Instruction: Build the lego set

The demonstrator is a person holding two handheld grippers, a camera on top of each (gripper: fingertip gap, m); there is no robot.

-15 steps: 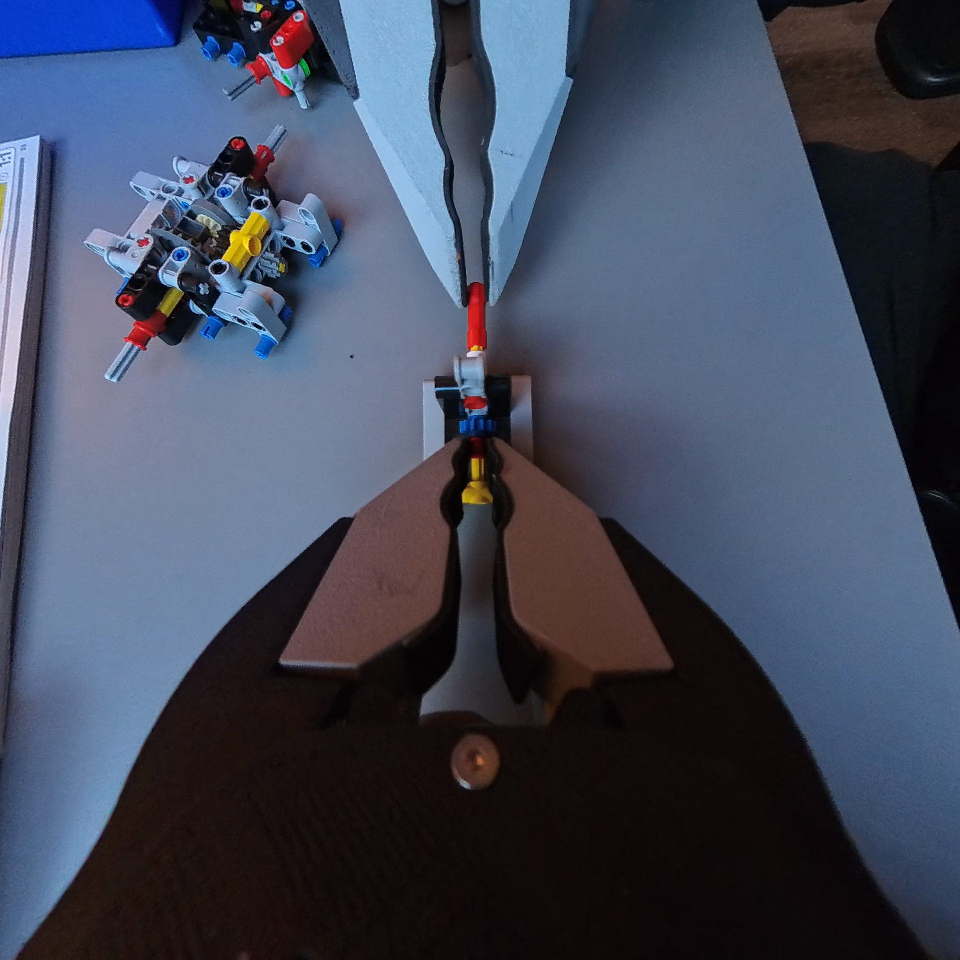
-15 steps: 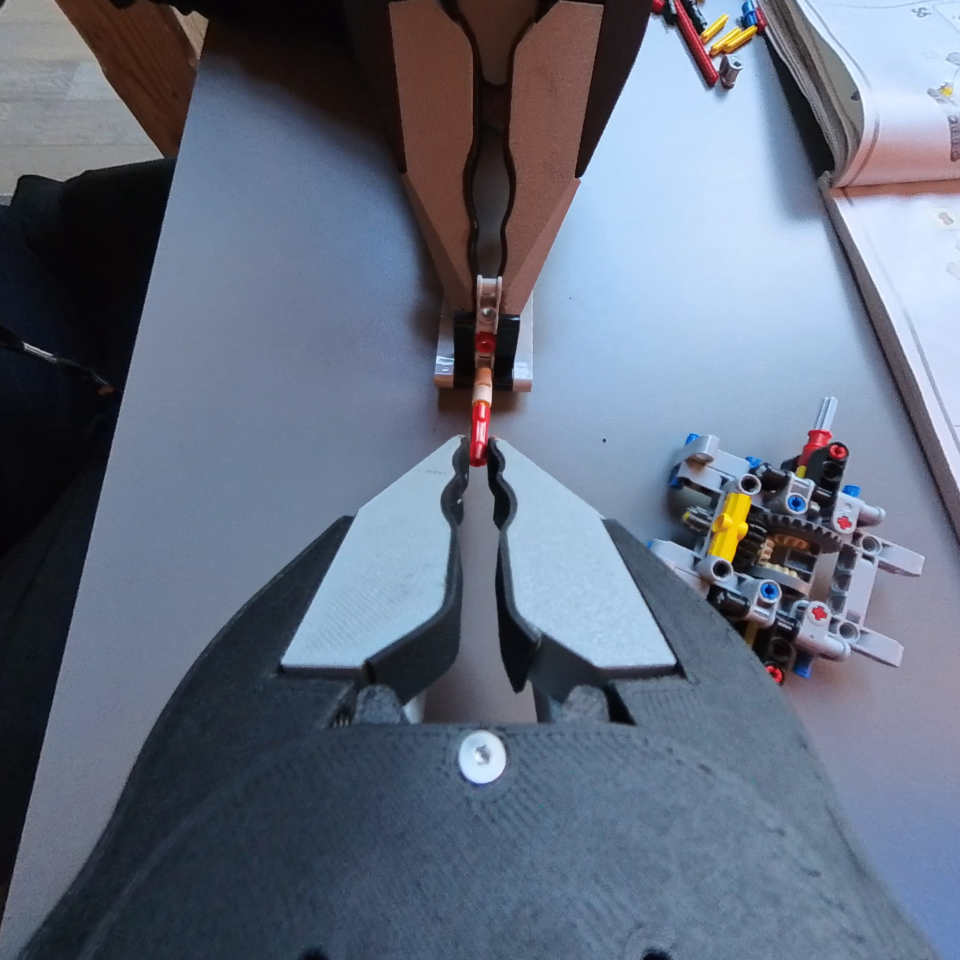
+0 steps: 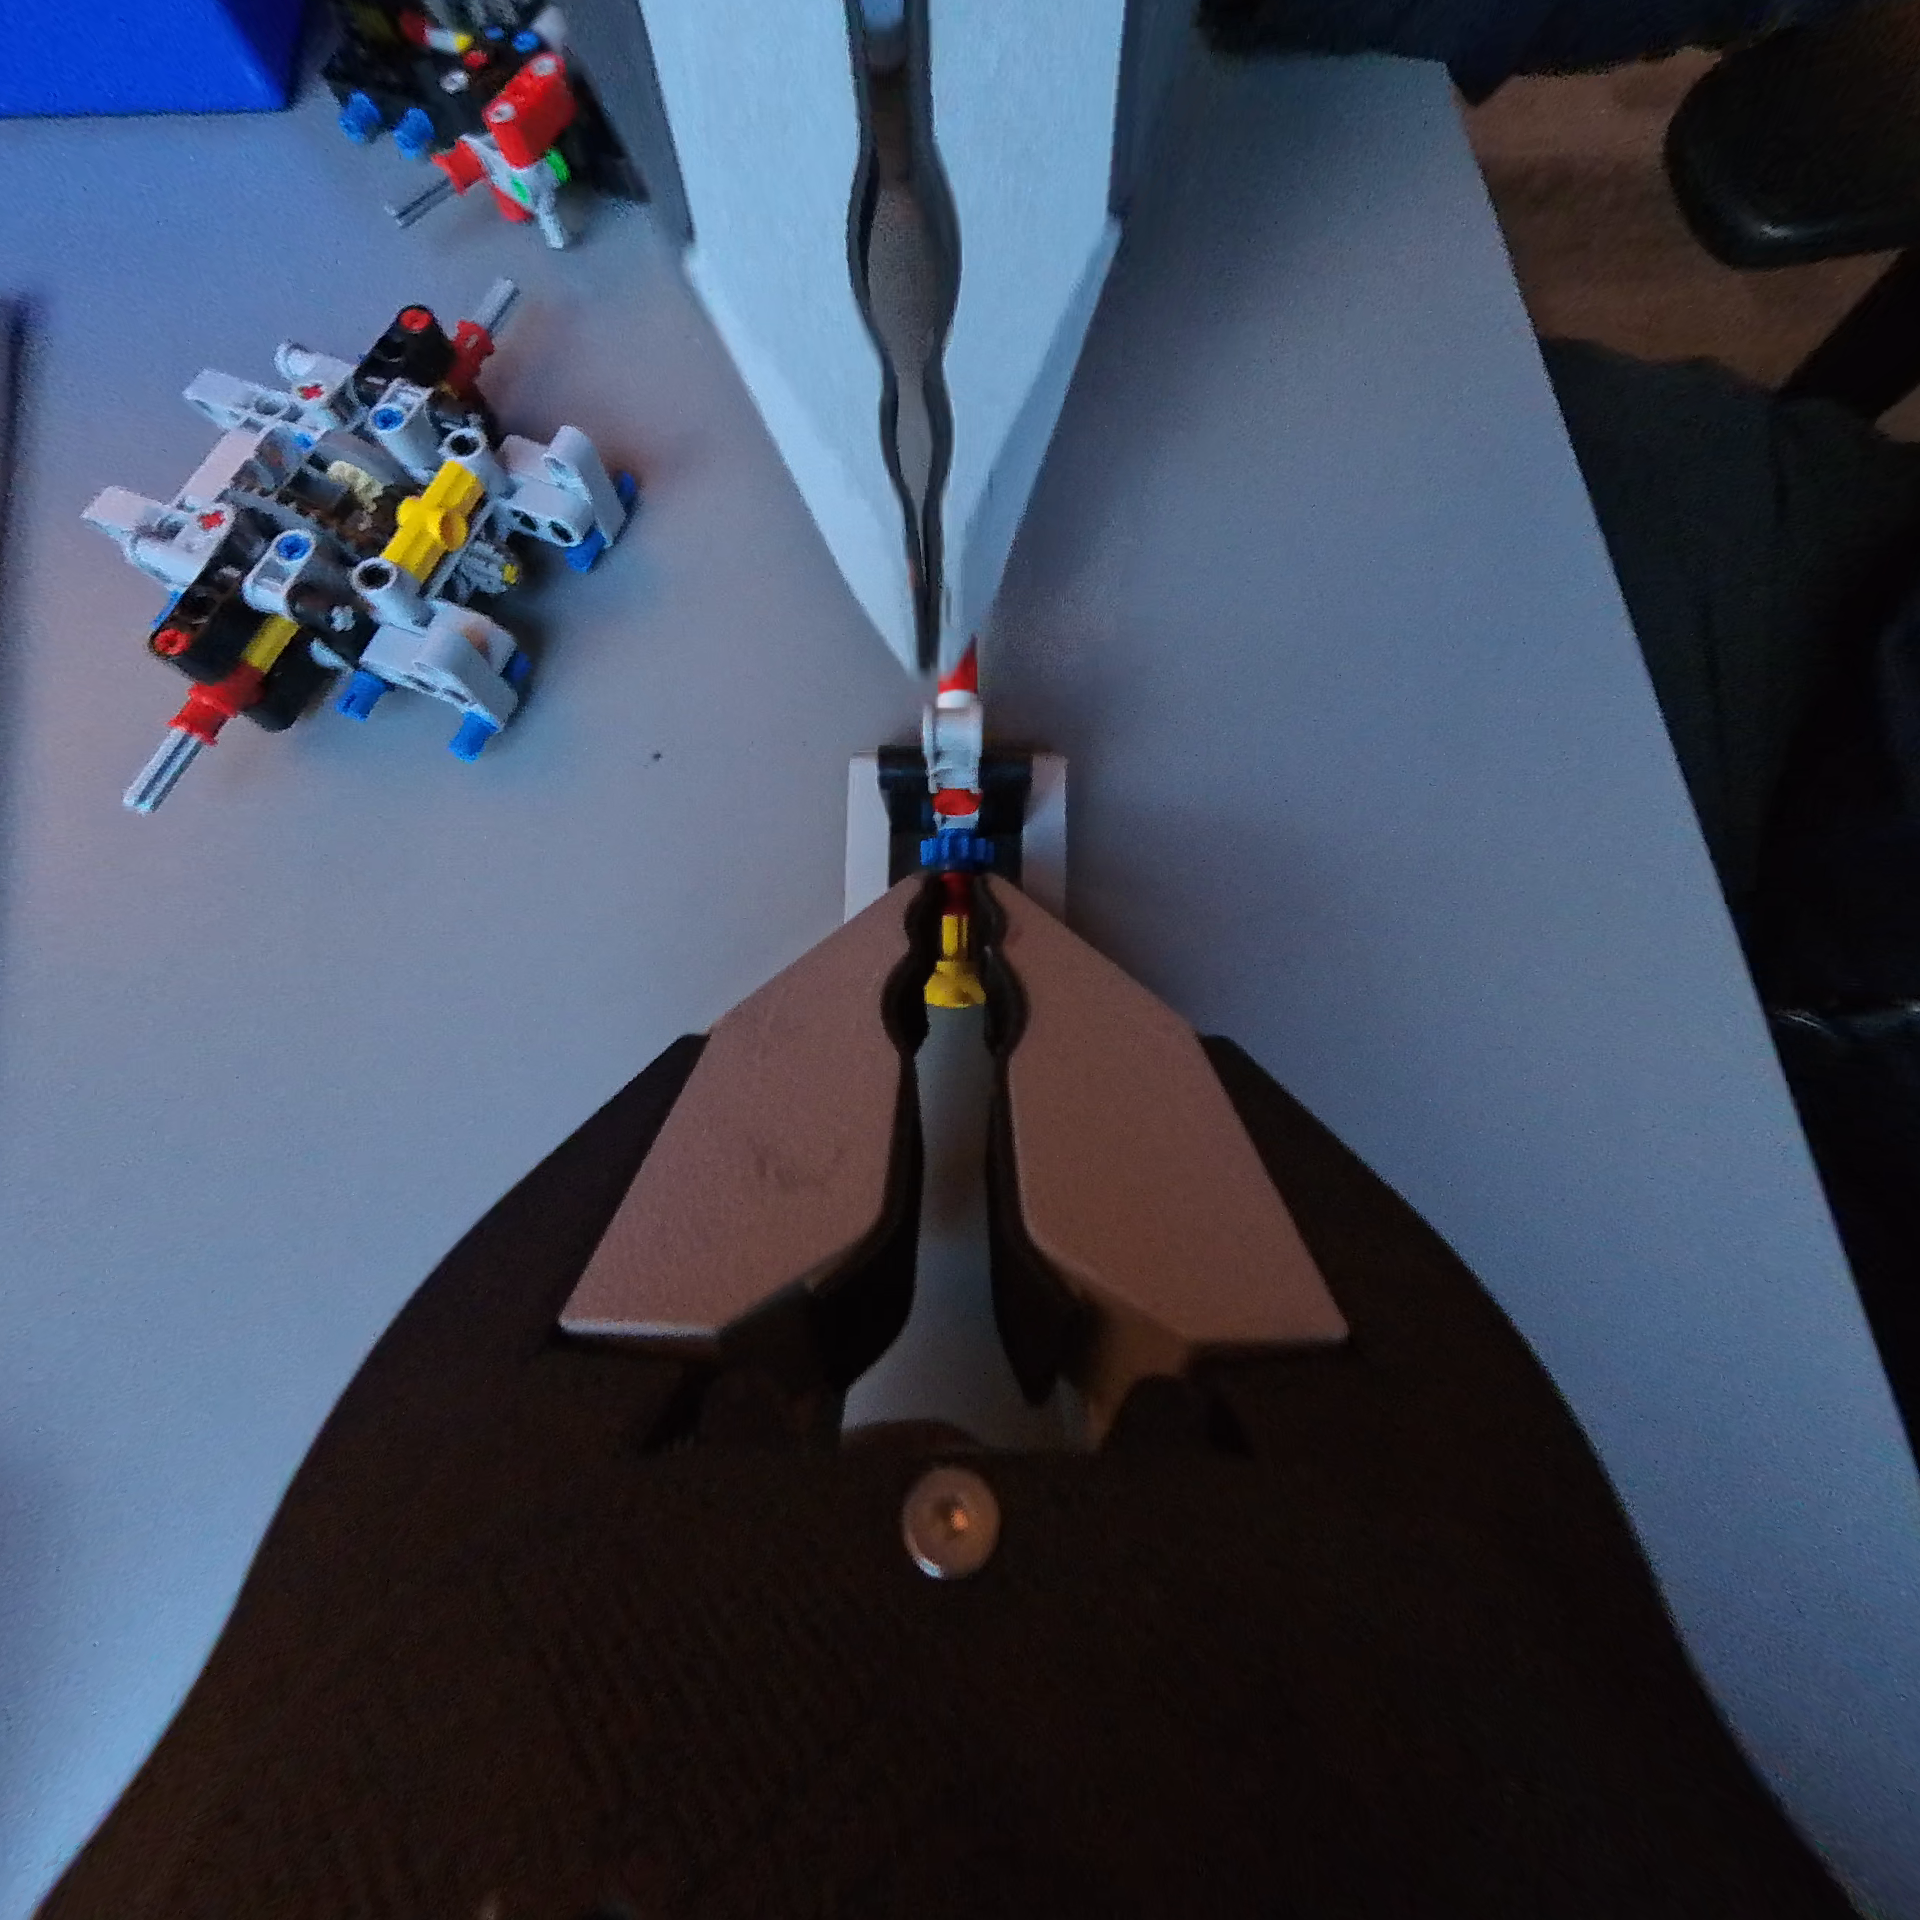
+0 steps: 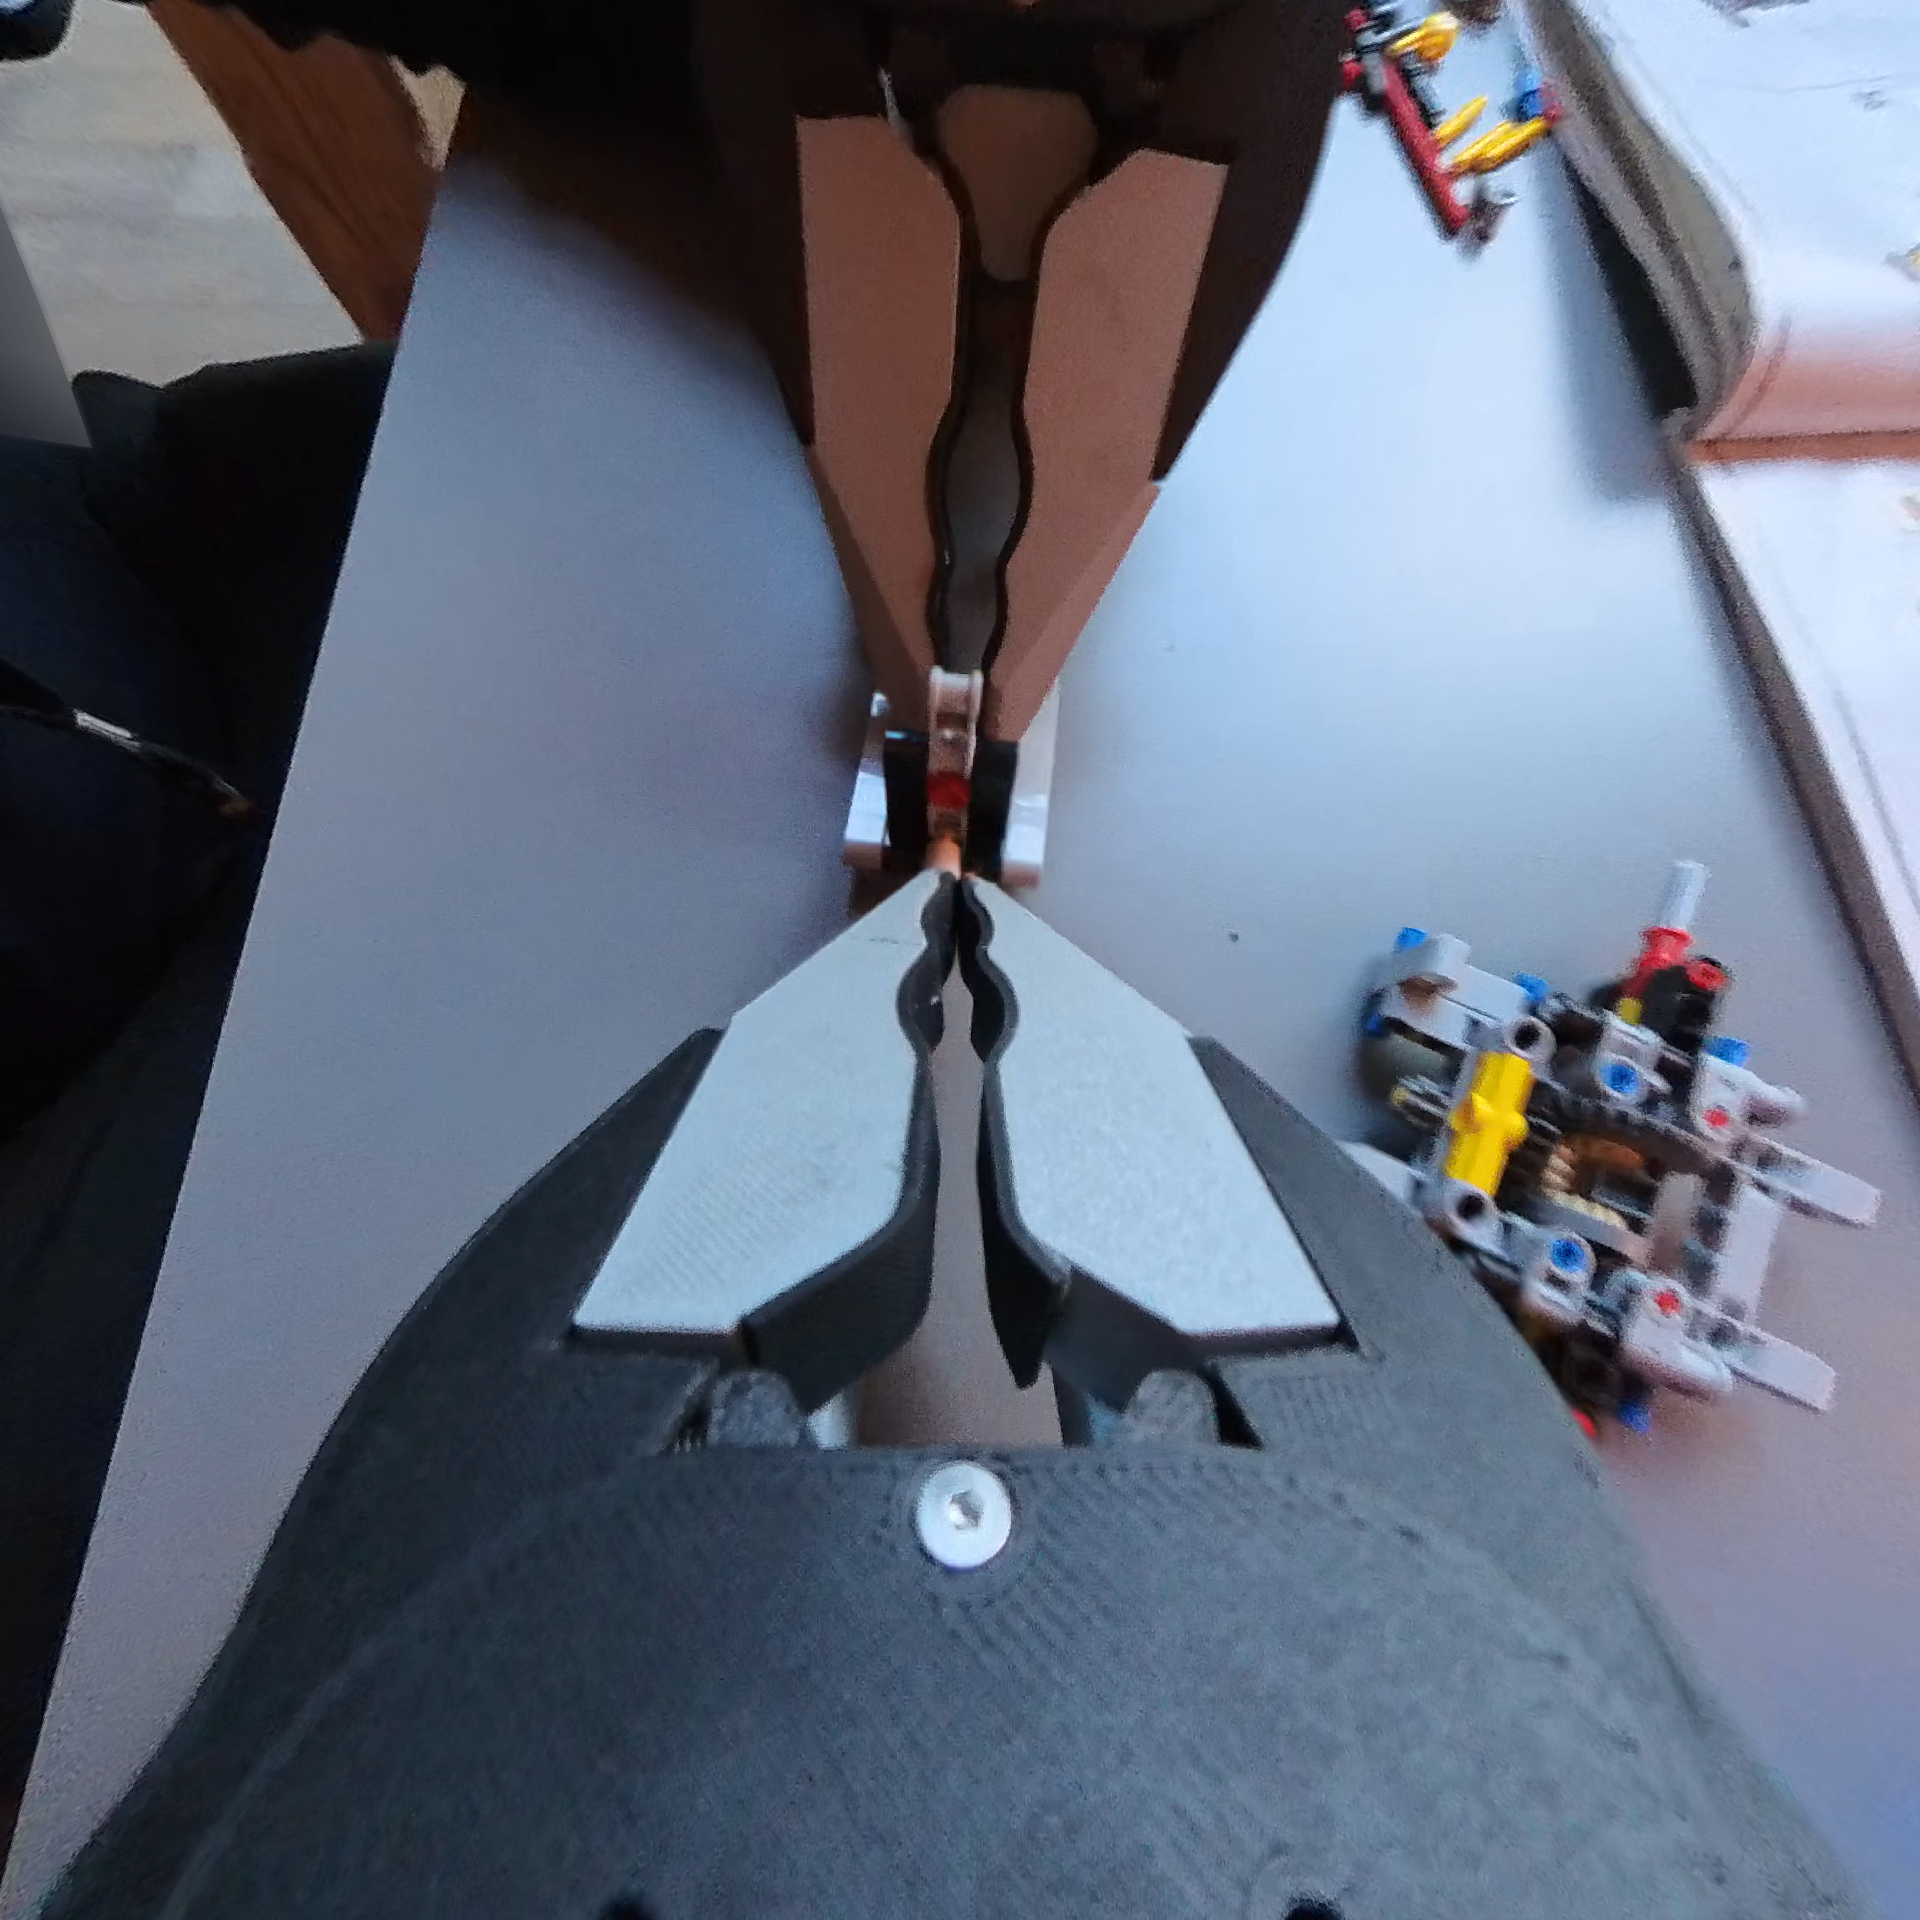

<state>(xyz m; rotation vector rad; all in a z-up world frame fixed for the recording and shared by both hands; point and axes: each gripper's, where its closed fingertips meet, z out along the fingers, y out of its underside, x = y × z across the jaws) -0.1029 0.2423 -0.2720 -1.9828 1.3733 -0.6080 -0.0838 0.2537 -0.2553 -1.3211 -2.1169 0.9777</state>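
The left gripper (image 3: pixel 954 914) clamps the yellow-and-red axle (image 3: pixel 951 961) of a small brick assembly (image 3: pixel 956 800) on the bench (image 3: pixel 1299 675). The right gripper (image 4: pixel 954 883), clenched, seems to pinch the axle's far red tip (image 3: pixel 961 670). A larger model (image 3: pixel 343 551) lies left of the assembly.

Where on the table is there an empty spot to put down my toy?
Bare table lies between the small brick piece and the near edge. It's crowded by the gray brick model, booklet and loose parts.

A hobby desk: grey table (image 3: pixel 1299 644), toy-brick assemblies (image 3: pixel 343 551), open instruction booklet (image 4: pixel 1808 208).
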